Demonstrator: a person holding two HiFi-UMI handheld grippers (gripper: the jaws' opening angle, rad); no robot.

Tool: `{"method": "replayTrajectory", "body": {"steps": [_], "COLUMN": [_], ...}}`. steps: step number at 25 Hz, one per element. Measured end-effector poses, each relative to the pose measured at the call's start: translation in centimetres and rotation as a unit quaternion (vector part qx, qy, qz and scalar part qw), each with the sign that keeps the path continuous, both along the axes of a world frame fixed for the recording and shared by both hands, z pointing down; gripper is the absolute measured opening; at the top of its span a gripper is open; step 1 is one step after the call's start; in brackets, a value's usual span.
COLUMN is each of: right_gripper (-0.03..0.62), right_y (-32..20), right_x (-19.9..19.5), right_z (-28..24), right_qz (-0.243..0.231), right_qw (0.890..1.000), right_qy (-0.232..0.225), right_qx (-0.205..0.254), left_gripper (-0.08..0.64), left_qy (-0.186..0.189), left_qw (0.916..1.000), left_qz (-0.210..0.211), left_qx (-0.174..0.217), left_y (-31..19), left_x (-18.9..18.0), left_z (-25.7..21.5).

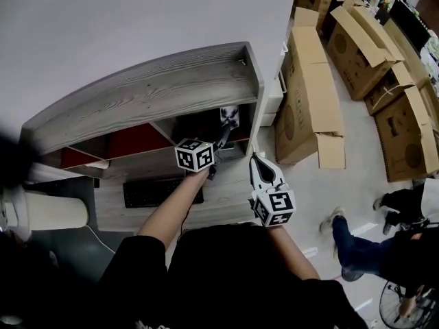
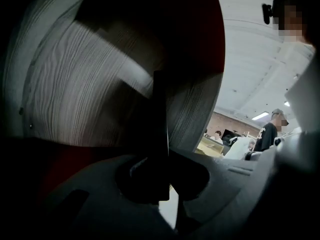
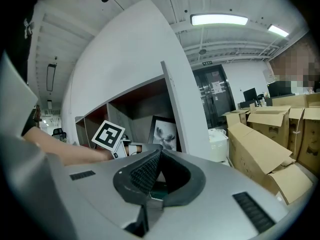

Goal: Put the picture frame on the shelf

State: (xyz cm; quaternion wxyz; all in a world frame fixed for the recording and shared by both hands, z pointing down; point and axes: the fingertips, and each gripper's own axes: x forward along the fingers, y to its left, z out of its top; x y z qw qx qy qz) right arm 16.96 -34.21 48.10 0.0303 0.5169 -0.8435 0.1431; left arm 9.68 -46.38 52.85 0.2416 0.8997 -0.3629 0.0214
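The black picture frame (image 1: 230, 117), with a grey flower print, stands upright in the right-hand compartment of the grey wooden shelf (image 1: 158, 88). My left gripper (image 1: 218, 142) reaches into that compartment and is shut on the frame's thin edge. In the left gripper view the frame (image 2: 159, 99) shows edge-on as a dark strip rising from the left gripper (image 2: 162, 151). My right gripper (image 1: 253, 159) hovers just outside the shelf's right wall, shut and holding nothing. The right gripper view shows the right gripper (image 3: 156, 156), with the frame (image 3: 164, 134) beyond it.
A black keyboard (image 1: 161, 192) lies on the desk below the shelf, and a white cylinder (image 1: 48, 211) stands at the left. Several cardboard boxes (image 1: 312, 94) line the floor to the right. A person's legs (image 1: 353, 242) and a bicycle wheel (image 1: 405, 303) are at the lower right.
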Motion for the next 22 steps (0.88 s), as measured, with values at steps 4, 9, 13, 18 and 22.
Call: {"method": "replayTrajectory", "body": {"steps": [4, 9, 13, 18, 22], "right_gripper": [0.012, 0.012, 0.012, 0.012, 0.012], "right_y": [-0.4, -0.5, -0.3, -0.1, 0.3], "right_x": [0.2, -0.3, -0.4, 0.4, 1.4], "right_z": [-0.2, 0.0, -0.1, 0.1, 0.5], "right_qz": [0.008, 0.0, -0.003, 0.005, 0.015], "right_qw": [1.0, 1.0, 1.0, 1.0, 1.0], "right_qy": [0.001, 0.001, -0.003, -0.005, -0.003], "right_qx": [-0.001, 0.001, 0.001, 0.003, 0.001], "left_gripper": [0.029, 0.031, 0.126, 0.198, 0.235], "left_qy": [-0.001, -0.04, -0.095, -0.148, -0.174], "left_qw": [0.9997, 0.9979, 0.9928, 0.9856, 0.9806], "left_qz": [0.011, 0.006, -0.024, -0.045, -0.061], "left_qx": [-0.022, -0.05, -0.069, -0.068, -0.065], "left_y": [-0.2, -0.8, -2.3, -3.7, -4.8], "left_x": [0.3, 0.2, -0.5, -0.8, -1.1], "left_z": [0.4, 1.1, 2.1, 3.1, 3.3]}}
